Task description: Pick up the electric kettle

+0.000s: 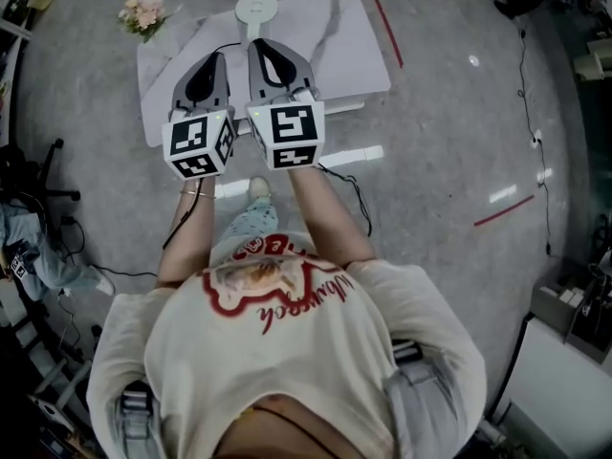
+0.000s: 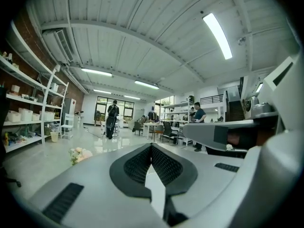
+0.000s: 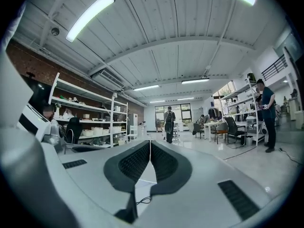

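In the head view a white round electric kettle [image 1: 256, 8], seen from above, stands at the far edge of a white marble table [image 1: 349, 51]. Both grippers are held side by side over the table, pointing level toward the kettle. My left gripper [image 1: 216, 57] is shut, its dark pads [image 2: 135, 165] meeting at the tip with nothing between them. My right gripper [image 1: 257, 44] is shut too and empty, its tips just short of the kettle. In both gripper views the kettle is hidden; they look across the room above the table.
A bunch of pale flowers [image 1: 143, 12] lies at the table's far left corner. Red tape lines [image 1: 381, 17] cross the grey floor. A black cable [image 1: 356, 199] trails under the table's near edge. Shelves [image 3: 90, 122] and distant people [image 2: 112, 119] show beyond.
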`<move>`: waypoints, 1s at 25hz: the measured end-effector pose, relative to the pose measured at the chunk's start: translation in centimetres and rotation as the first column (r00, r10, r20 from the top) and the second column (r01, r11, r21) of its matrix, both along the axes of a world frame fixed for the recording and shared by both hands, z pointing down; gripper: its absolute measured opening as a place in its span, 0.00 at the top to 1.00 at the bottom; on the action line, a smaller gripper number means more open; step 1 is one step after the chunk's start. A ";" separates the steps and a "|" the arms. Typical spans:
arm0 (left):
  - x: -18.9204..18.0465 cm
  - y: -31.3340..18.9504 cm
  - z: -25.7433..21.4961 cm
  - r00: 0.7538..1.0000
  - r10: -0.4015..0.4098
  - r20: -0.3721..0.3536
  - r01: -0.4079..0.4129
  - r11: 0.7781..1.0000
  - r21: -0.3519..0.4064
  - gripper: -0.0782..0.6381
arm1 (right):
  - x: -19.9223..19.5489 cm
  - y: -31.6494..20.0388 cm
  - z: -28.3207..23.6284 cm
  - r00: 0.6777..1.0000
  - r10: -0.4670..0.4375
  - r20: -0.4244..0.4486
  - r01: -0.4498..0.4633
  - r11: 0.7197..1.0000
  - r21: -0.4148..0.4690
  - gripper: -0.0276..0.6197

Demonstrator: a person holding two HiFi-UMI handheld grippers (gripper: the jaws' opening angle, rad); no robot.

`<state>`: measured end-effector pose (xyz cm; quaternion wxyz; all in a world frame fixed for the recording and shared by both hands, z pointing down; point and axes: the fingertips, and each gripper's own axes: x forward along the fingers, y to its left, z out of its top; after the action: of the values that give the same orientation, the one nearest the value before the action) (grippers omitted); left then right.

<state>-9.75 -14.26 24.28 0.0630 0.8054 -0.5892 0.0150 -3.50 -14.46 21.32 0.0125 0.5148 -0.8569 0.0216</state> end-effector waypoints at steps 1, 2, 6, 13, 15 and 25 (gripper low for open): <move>-0.6 -1.4 -0.1 1.000 -0.001 0.000 0.001 1.000 0.002 0.89 | -0.6 -1.3 0.0 1.000 0.001 0.000 -0.001 1.000 0.002 0.93; -1.2 -2.8 -0.2 1.000 0.000 0.000 0.000 1.000 0.003 0.89 | -1.1 -2.6 -0.1 1.000 0.004 0.002 -0.004 1.000 0.004 0.93; -2.1 -6.7 0.1 1.000 0.017 0.003 -0.017 1.000 -0.004 0.89 | -1.6 -6.5 0.3 0.999 0.034 0.005 -0.034 0.999 -0.009 0.93; -2.9 -10.0 1.0 1.000 0.020 0.003 -0.020 1.000 -0.018 0.89 | -1.8 -9.8 1.7 0.998 0.058 -0.009 -0.058 0.998 -0.035 0.93; -2.7 -10.5 0.9 1.000 0.015 0.001 -0.015 1.000 -0.021 0.89 | -1.7 -10.3 1.5 0.999 0.050 -0.012 -0.050 0.998 -0.038 0.93; -2.1 -12.4 1.7 1.000 -0.016 0.008 0.017 0.999 -0.038 0.89 | -1.4 -12.4 2.3 0.999 -0.001 -0.034 -0.001 0.998 -0.055 0.93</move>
<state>-11.83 -26.65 26.03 0.0761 0.7991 -0.5956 0.0286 -4.89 -26.87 23.59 0.0412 0.5147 -0.8556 0.0364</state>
